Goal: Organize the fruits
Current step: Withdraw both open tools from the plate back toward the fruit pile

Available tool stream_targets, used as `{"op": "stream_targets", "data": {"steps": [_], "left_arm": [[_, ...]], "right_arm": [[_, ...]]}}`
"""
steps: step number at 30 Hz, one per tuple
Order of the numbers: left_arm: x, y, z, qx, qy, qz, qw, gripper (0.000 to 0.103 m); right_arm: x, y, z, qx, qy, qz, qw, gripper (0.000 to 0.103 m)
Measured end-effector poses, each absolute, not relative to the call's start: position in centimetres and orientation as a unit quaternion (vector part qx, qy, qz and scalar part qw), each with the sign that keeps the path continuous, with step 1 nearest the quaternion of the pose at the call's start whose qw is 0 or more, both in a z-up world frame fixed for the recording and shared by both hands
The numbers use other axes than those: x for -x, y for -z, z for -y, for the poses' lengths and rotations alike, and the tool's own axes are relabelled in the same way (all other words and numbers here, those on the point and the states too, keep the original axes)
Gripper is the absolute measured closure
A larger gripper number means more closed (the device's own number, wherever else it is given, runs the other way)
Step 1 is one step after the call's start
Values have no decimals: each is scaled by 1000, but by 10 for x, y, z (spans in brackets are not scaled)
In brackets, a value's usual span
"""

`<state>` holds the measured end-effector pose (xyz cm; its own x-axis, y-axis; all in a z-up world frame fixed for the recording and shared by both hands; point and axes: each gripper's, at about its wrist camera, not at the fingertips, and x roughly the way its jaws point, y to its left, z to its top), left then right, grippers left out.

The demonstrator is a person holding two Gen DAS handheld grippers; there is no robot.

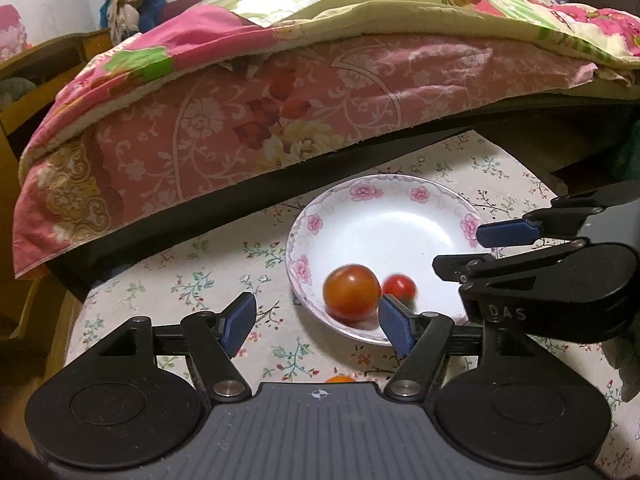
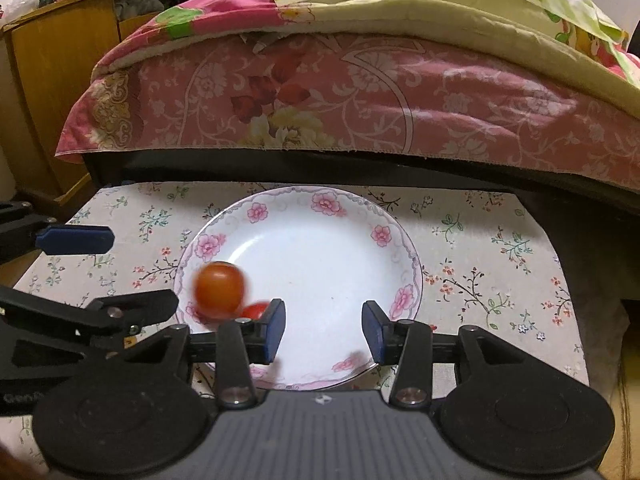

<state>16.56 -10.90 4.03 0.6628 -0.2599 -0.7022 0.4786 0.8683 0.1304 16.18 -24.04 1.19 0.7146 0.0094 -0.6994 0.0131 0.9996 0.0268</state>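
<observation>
Both pairs of fingers stand apart and grip nothing. From the left wrist view, the left gripper (image 1: 316,322) hangs over the bench (image 1: 168,280) at the plate's 7 o'clock edge, one blue pad (image 1: 394,330) just over the rim and the other (image 1: 240,322) above the cloth. The right gripper (image 1: 464,250) reaches in from 3 o'clock, its fingers spread over the plate's right side.

On the plate (image 1: 384,216), a white dish with pink flowers round the rim, lie two tomatoes. The big tomato (image 1: 351,291) sits at about 7 o'clock, and the small tomato (image 1: 399,287) is just beside it toward the middle; whether they touch I cannot tell, both being blurred. A sliver of an orange fruit (image 1: 340,379) shows on the cloth at 6 o'clock, mostly hidden behind the left gripper's body.

From the right wrist view, the right gripper (image 2: 323,330) hovers above the plate (image 2: 320,200) at its 6 o'clock edge. Beyond the bench, at 12 o'clock, a pink quilt (image 1: 240,120) hangs over a bed.
</observation>
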Motion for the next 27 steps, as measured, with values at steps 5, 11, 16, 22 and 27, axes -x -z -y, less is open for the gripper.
{"op": "stream_targets", "data": {"steps": [5, 11, 16, 22, 27], "left_arm": [[-152, -49, 101, -164, 199, -345, 902, 26], [-131, -59, 89, -173, 195, -338, 904, 22], [-116, -65, 79, -168, 193, -338, 906, 18], [-99, -68, 68, -163, 185, -346, 905, 14], [-86, -68, 59, -159, 177, -359, 903, 11]], "right_arm": [[-152, -20, 233, -13, -1, -375, 927, 62], [-132, -32, 217, -6, -8, -374, 928, 62], [-113, -39, 207, -12, -11, -375, 927, 61], [-89, -45, 195, -22, -6, -382, 924, 61], [-74, -46, 185, -23, 2, -391, 920, 61]]}}
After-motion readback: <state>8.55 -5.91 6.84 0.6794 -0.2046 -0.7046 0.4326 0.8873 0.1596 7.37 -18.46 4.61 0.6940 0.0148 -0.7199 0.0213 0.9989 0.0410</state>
